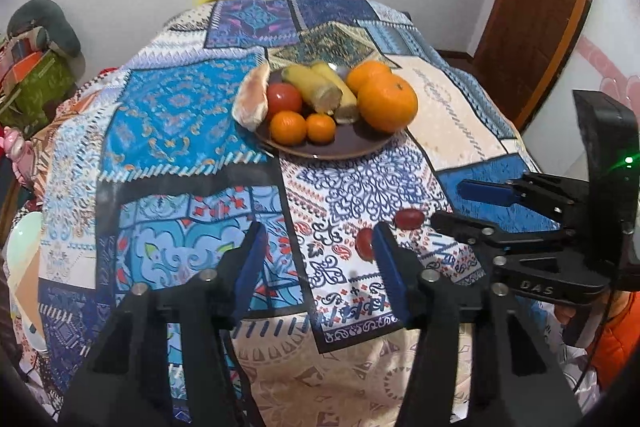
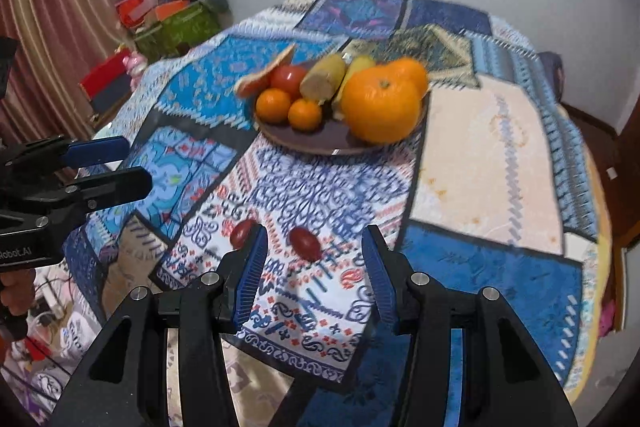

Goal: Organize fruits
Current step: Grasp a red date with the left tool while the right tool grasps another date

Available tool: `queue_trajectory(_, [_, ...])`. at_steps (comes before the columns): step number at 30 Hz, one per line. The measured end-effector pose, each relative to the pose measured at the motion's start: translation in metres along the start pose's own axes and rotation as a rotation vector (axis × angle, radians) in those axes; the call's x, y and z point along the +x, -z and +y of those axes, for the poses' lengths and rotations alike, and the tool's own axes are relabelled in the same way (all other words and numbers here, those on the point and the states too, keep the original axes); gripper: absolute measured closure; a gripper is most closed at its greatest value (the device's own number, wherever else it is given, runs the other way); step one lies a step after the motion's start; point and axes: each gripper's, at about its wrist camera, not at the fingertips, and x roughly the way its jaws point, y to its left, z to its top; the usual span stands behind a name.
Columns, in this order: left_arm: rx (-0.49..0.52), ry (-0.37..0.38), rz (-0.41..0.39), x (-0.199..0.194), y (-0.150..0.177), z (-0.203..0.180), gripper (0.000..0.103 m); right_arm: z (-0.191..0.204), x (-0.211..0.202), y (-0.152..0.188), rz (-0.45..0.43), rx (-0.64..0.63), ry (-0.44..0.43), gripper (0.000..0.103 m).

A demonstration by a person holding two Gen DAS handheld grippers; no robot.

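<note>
1. Left gripper (image 1: 316,259): jaws wide apart, nothing btwn them, hovering over the patchwork tablecloth (image 1: 168,115) near the front table edge
2. Right gripper (image 2: 316,259): jaws also spread, nothing held; seen from the left wrist view it comes in from the right side, w/ blue pads (image 1: 486,191) parted
3. Two small red oval fruits lie loose on the cloth, near each other but apart. One red fruit (image 2: 306,243) sits btwn the right gripper's fingers, just ahead of the tips; the other red fruit (image 2: 242,233) is just beside its left finger, partly hidden
4. Brown plate (image 1: 340,147) further back, mid-table, well apart from both red fruits
5. On plate: big orange (image 1: 387,103) at right w/ another behind it, two small oranges (image 1: 288,127) in front, tomato (image 1: 284,99), bananas (image 1: 320,87), a bread-like piece (image 1: 252,99) leaning on the left rim
</note>
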Motion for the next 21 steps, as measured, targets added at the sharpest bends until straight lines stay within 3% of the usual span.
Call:
queue_trajectory(6, [-0.01,0.043,0.054,0.022,0.002,0.001,0.066,0.002,0.025,0.007,0.062,-0.018,-0.02,0.067])
queue_trajectory(13, [0.018,0.068,0.102,0.044,0.003,-0.008,0.07,-0.002,0.042,0.007,0.088,-0.006,-0.03,0.072])
queue_trajectory(16, [0.021,0.085,0.128,0.052,0.003,-0.013,0.07,0.001,0.043,0.007,0.088,-0.022,-0.043,0.083])
queue_trajectory(21, [0.049,0.101,0.149,0.06,0.004,-0.023,0.072,0.003,0.041,0.007,0.082,-0.025,-0.04,0.083])
